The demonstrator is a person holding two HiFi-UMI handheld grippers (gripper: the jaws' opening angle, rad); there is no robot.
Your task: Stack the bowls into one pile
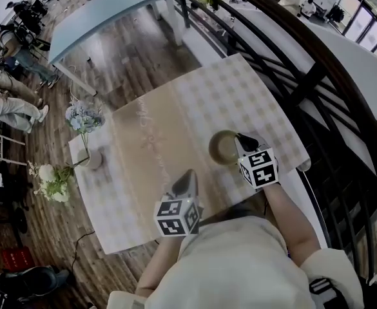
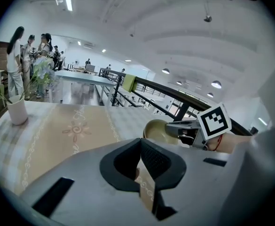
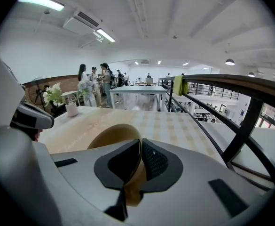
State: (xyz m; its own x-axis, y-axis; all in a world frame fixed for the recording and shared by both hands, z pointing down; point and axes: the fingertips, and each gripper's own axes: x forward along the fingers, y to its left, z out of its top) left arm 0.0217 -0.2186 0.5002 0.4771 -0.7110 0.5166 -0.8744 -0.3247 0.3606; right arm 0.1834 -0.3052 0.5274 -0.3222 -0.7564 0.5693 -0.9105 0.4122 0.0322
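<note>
Tan bowl [image 1: 223, 148] lies right of centre on the table [image 1: 143, 172], its near rim clamped in the right gripper [image 1: 244, 138]. Left gripper [image 1: 187, 177], jaws together and empty, hangs near-left of it.

Cursive lettering on the table runner [image 1: 153, 153] seems too blurred to read.

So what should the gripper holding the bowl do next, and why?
Probably open the right gripper and let go. It pinches the rim of the tan bowl, which seems to rest on the table, and I see no other loose bowl to stack.
</note>
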